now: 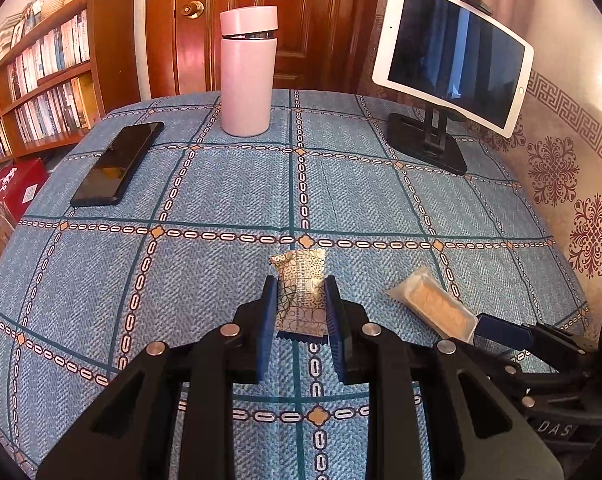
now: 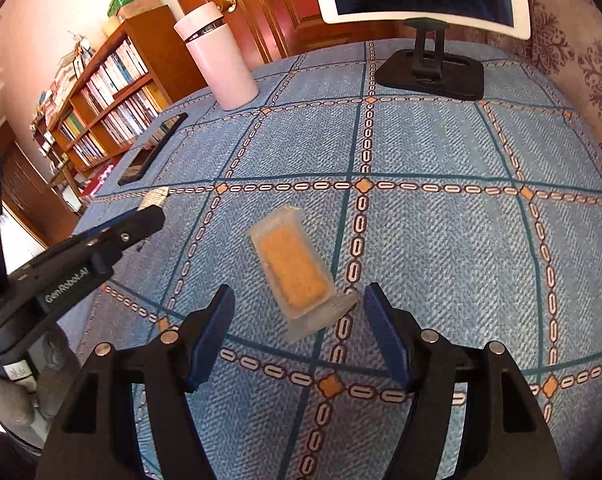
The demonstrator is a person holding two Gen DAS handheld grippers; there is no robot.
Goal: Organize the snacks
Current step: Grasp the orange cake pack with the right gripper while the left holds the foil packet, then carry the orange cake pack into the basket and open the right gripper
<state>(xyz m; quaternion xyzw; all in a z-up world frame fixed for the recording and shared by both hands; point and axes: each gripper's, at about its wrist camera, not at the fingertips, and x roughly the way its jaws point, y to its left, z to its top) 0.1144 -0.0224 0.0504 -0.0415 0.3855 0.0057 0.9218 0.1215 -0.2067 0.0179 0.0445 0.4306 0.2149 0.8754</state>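
Wafer (image 2: 292,276) between parted right tongs (image 2: 299,328), apparently untouched.

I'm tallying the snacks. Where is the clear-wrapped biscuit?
The clear-wrapped biscuit lies on the tablecloth just ahead of the open right gripper, right of the left gripper's patterned snack.

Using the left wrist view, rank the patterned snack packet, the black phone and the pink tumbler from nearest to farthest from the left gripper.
1. Patterned snack packet: between the fingers of the left gripper.
2. Black phone: flat on the cloth, far left.
3. Pink tumbler: upright at the table's far edge, slightly left of centre.
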